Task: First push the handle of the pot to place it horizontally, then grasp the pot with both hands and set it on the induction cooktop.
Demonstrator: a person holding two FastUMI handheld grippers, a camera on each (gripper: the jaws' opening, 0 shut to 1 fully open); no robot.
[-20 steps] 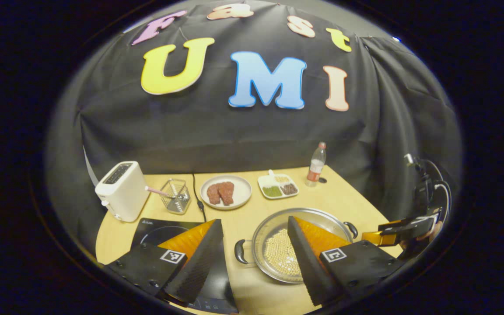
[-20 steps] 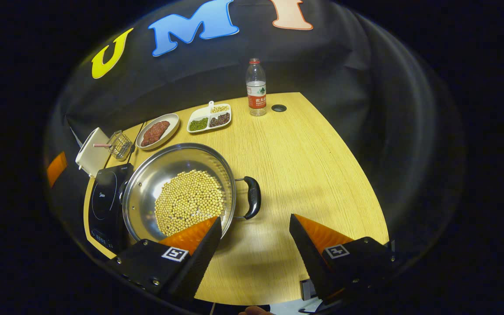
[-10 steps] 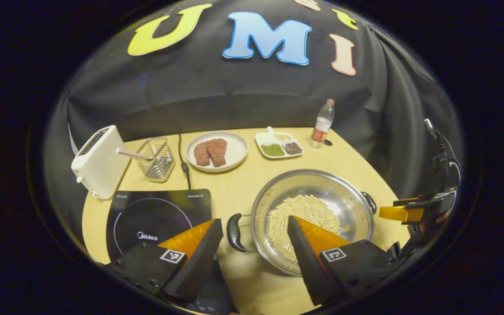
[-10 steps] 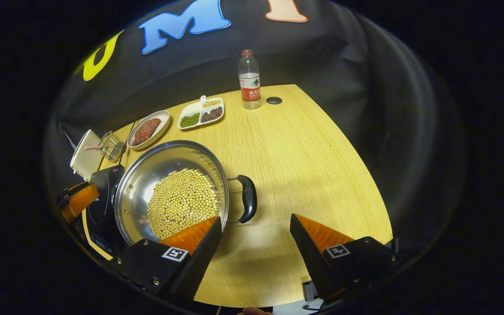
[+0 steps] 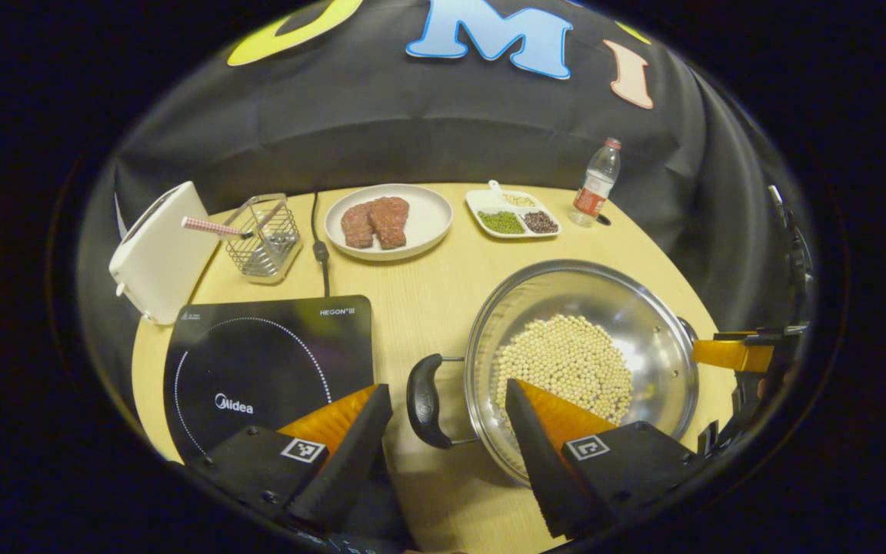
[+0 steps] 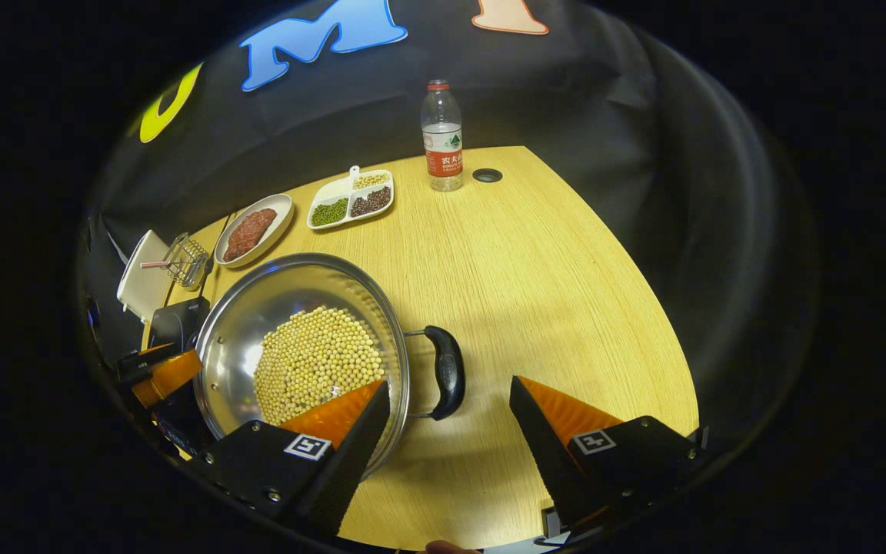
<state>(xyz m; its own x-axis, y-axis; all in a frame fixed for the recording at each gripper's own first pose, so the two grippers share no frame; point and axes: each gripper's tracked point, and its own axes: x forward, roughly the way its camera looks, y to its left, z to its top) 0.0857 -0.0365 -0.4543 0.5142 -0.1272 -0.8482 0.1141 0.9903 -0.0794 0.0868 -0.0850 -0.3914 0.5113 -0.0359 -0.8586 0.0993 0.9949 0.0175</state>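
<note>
A steel pot point(image 5: 643, 304) half full of pale beans stands on the wooden table, with a black loop handle on each side. In the left gripper view its left handle point(image 5: 424, 400) lies between and just beyond the fingers of my open left gripper point(image 5: 447, 404). The black induction cooktop point(image 5: 258, 362) is flat on the table left of the pot. In the right gripper view the pot point(image 6: 289, 296) has its right handle point(image 6: 447, 371) just ahead of my open right gripper point(image 6: 449, 400). Neither gripper touches a handle. The other gripper appears at the far edge in each view.
At the back stand a white toaster point(image 5: 154, 250), a wire basket point(image 5: 262, 235) with a striped straw, a plate of meat point(image 5: 388, 221), a divided dish of beans point(image 5: 516, 219) and a water bottle point(image 6: 443, 138). A black cable point(image 5: 320, 246) runs to the cooktop. Bare table point(image 6: 558, 285) lies right of the pot.
My left gripper has come forward and tipped down, so the pot's left handle now sits between its fingertips. My right gripper has edged closer to the right handle. The pot has not moved.
</note>
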